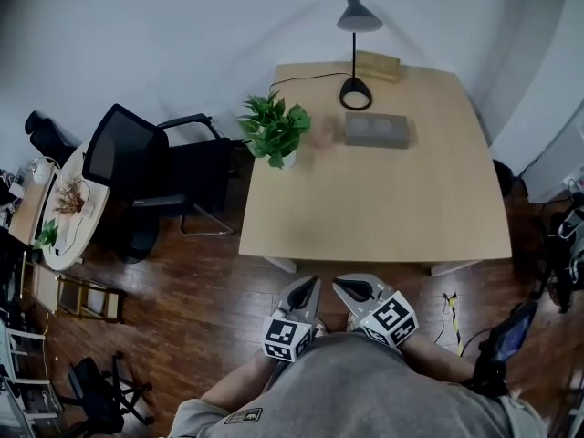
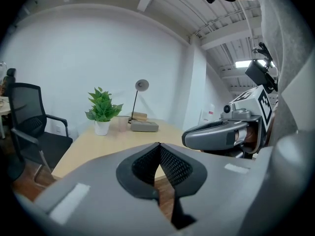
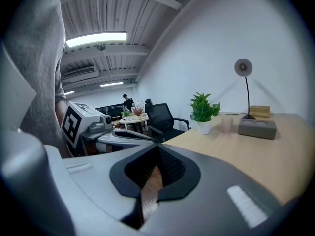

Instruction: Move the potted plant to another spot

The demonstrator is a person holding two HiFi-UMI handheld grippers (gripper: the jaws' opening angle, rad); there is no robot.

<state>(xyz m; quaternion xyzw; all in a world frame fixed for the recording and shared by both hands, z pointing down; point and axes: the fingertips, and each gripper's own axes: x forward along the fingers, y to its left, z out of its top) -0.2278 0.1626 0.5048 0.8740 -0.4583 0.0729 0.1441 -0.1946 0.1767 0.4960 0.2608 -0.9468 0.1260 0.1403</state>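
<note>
A small green potted plant (image 1: 274, 131) in a white pot stands near the far left corner of the light wooden table (image 1: 374, 208). It also shows in the left gripper view (image 2: 102, 113) and the right gripper view (image 3: 203, 113). My left gripper (image 1: 312, 283) and right gripper (image 1: 339, 285) hang side by side before the table's near edge, close to my body, both shut with nothing between the jaws. From the left gripper view (image 2: 158, 144) the right gripper's body shows at the right; from the right gripper view (image 3: 156, 144) the left one shows at the left. Both are far from the plant.
On the table's far side stand a black desk lamp (image 1: 356, 53), a grey box (image 1: 376, 130), a clear cup (image 1: 321, 133) and a wooden block (image 1: 377, 64). A black office chair (image 1: 155, 176) sits left of the table. A round side table (image 1: 68, 210) lies further left.
</note>
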